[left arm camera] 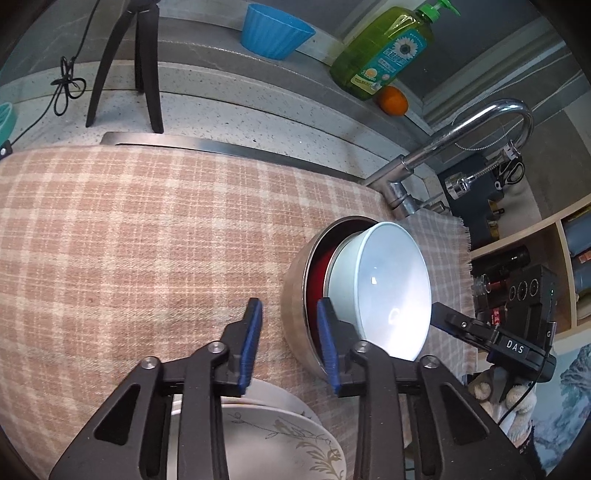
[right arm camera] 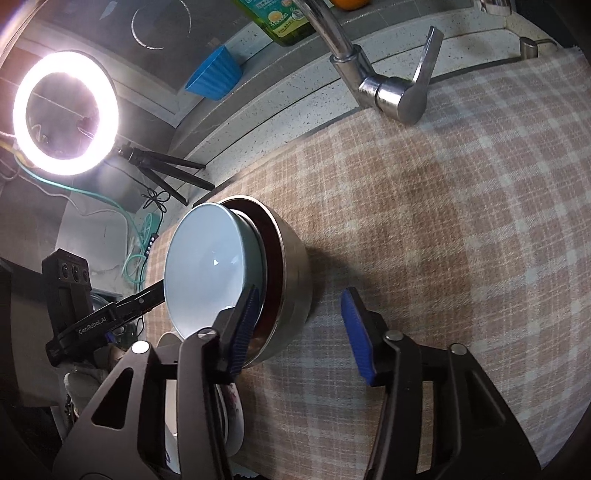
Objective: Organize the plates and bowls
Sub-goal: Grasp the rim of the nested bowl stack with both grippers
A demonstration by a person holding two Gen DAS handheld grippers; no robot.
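Observation:
A pale blue bowl (left arm camera: 384, 288) sits nested in a red bowl (left arm camera: 319, 273), which sits in a steel bowl (left arm camera: 293, 291), all on the checked cloth. The stack also shows in the right wrist view: pale blue bowl (right arm camera: 207, 266), steel bowl (right arm camera: 291, 266). My left gripper (left arm camera: 290, 347) is open, its jaws standing either side of the steel bowl's near rim. My right gripper (right arm camera: 299, 332) is open, its left finger (right arm camera: 242, 328) at the bowls' rims. White floral plates (left arm camera: 288, 443) lie below the left gripper and also show in the right wrist view (right arm camera: 232, 417).
A faucet (left arm camera: 458, 147) stands behind the cloth, with a green soap bottle (left arm camera: 388, 48), an orange (left arm camera: 393, 101) and a blue cup (left arm camera: 273, 31) on the ledge. A tripod (left arm camera: 136, 66) carries a ring light (right arm camera: 64, 112). Shelves (left arm camera: 535, 266) stand at right.

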